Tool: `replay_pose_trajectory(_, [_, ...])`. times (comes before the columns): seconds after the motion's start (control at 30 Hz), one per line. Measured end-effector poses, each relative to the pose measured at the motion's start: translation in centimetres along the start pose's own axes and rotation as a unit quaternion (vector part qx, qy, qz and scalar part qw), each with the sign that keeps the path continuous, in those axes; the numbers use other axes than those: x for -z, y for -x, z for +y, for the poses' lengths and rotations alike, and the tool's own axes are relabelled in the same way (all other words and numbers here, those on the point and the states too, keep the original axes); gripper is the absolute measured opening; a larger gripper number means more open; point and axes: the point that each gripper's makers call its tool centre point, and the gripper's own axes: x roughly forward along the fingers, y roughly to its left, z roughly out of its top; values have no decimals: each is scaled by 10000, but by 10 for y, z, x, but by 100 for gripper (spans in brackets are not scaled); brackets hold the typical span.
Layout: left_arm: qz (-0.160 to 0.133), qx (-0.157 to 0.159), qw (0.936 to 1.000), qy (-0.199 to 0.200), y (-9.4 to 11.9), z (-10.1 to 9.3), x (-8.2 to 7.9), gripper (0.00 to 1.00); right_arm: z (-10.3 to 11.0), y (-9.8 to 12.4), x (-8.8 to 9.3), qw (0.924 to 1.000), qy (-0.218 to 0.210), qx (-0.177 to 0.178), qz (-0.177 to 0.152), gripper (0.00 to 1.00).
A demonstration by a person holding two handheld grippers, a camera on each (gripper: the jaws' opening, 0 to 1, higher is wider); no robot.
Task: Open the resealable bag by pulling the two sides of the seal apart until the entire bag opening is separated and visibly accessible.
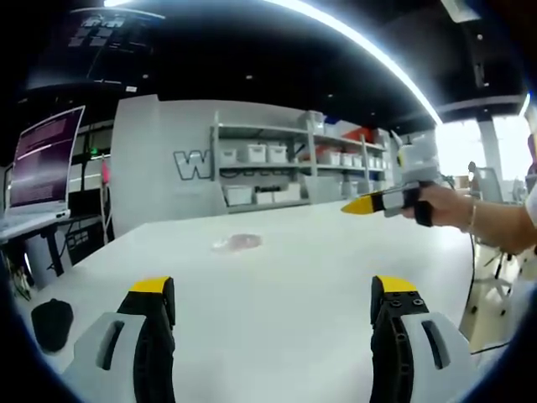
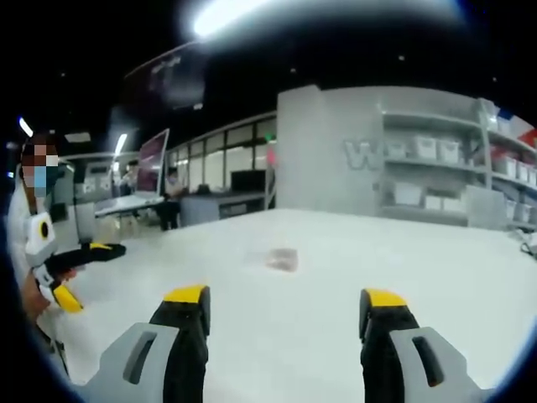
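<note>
You are holding both claws wide and empty, the bag (image 1: 237,243) lying flat on the table (image 1: 319,277) well ahead of the left claw (image 1: 273,294) and the right claw (image 2: 285,304), neither clearly nearer.

White table (image 1: 294,277); grey wall (image 1: 159,159); shelving (image 1: 294,164); ceiling light strip (image 1: 369,50).

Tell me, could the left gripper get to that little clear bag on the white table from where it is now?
Probably yes. The left gripper has its jaws wide apart, and the bag lies flat ahead of it on the table, with only bare tabletop between. The right gripper is off to the side.
</note>
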Motion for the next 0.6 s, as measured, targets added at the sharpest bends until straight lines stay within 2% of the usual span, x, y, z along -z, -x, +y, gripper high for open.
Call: replay_pose_trajectory(0.6, [21, 24, 10000, -31, -2, 0, -3, 95, 2, -20, -6, 10000, 40, -15, 70, 72])
